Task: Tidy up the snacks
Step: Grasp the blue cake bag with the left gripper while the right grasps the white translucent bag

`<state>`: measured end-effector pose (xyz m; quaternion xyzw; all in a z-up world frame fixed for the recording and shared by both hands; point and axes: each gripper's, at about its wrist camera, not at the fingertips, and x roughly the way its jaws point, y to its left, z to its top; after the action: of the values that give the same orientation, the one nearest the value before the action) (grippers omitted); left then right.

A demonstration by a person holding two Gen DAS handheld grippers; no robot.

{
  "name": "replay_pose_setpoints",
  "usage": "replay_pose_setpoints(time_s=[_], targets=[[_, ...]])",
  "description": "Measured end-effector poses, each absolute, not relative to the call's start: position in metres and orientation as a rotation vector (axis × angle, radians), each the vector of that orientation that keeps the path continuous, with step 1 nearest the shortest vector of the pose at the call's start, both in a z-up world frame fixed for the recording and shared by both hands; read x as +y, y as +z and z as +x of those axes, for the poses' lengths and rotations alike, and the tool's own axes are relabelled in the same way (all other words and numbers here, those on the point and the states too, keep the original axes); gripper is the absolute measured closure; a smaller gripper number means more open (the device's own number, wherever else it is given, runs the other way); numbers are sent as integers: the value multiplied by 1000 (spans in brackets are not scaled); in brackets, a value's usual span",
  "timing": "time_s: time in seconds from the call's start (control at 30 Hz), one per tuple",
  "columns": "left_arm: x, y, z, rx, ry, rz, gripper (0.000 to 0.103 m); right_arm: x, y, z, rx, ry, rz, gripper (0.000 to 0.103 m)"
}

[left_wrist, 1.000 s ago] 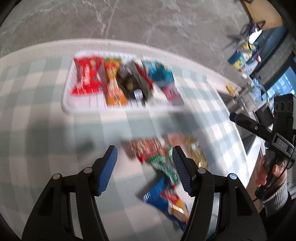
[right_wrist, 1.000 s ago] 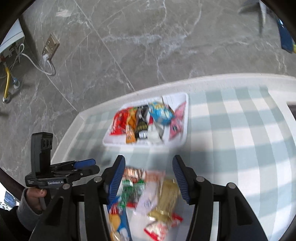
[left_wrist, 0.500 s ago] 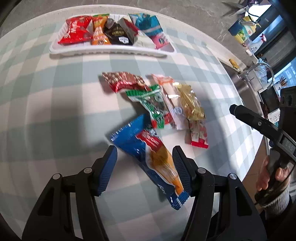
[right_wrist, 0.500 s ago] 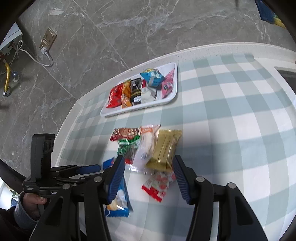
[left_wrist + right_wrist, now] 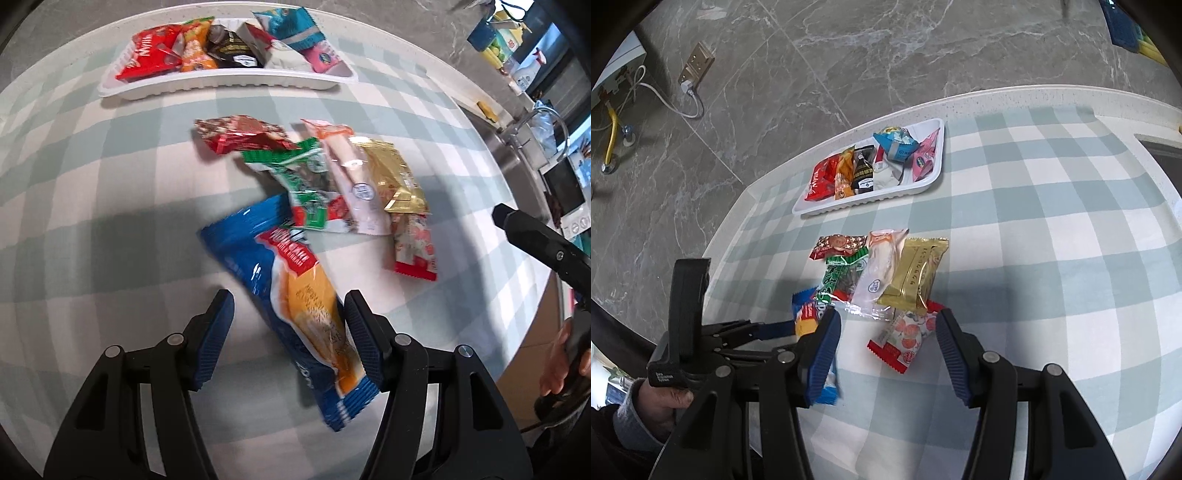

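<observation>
A white tray [image 5: 221,79] [image 5: 923,184] at the table's far side holds several snack packs. A loose pile lies nearer: a blue and orange pack [image 5: 295,295] [image 5: 807,314], a green pack [image 5: 303,184] [image 5: 838,277], a brown-red pack [image 5: 240,134] [image 5: 836,245], a clear white pack [image 5: 351,173] [image 5: 879,273], a gold pack [image 5: 391,177] [image 5: 916,273] and a red-white pack [image 5: 413,243] [image 5: 905,339]. My left gripper [image 5: 288,325] is open, its jaws on either side of the blue pack. My right gripper [image 5: 886,339] is open, with the red-white pack between its jaws.
The table has a green and white checked cloth [image 5: 1052,221]. Its edge runs close on the left of the right wrist view, with grey marble floor [image 5: 886,55] beyond. A sink and counter clutter [image 5: 532,122] lie past the table's right side in the left wrist view.
Both grippers pulled back from the tray, then came lower over the loose pile. The blue pack now lies between the left jaws and the red-white pack between the right jaws.
</observation>
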<state>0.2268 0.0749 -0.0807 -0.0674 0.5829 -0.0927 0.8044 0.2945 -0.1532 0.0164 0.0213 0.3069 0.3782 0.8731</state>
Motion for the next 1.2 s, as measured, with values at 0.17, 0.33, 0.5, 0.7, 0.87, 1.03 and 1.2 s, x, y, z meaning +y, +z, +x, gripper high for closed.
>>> replay_pose_setpoints(time_s=[0.17, 0.33, 0.5, 0.7, 0.87, 1.03, 1.2], targets=[[110, -80, 223, 1244, -132, -173, 41, -146, 16, 293, 639, 797, 11, 45], [142, -79, 224, 1233, -90, -193, 41, -127, 17, 293, 634, 822, -41, 45], [155, -75, 225, 1217, -94, -186, 41, -100, 21, 296, 626, 855, -85, 45], [138, -74, 232, 1208, -148, -125, 42, -71, 18, 311, 642, 860, -129, 45], [133, -79, 238, 1213, -165, -112, 42, -57, 7, 332, 688, 787, -163, 45], [132, -85, 242, 1219, -178, -96, 42, -54, 0, 342, 690, 729, -211, 46], [130, -87, 248, 1217, -190, -70, 41, -44, 1, 346, 678, 707, -264, 48]])
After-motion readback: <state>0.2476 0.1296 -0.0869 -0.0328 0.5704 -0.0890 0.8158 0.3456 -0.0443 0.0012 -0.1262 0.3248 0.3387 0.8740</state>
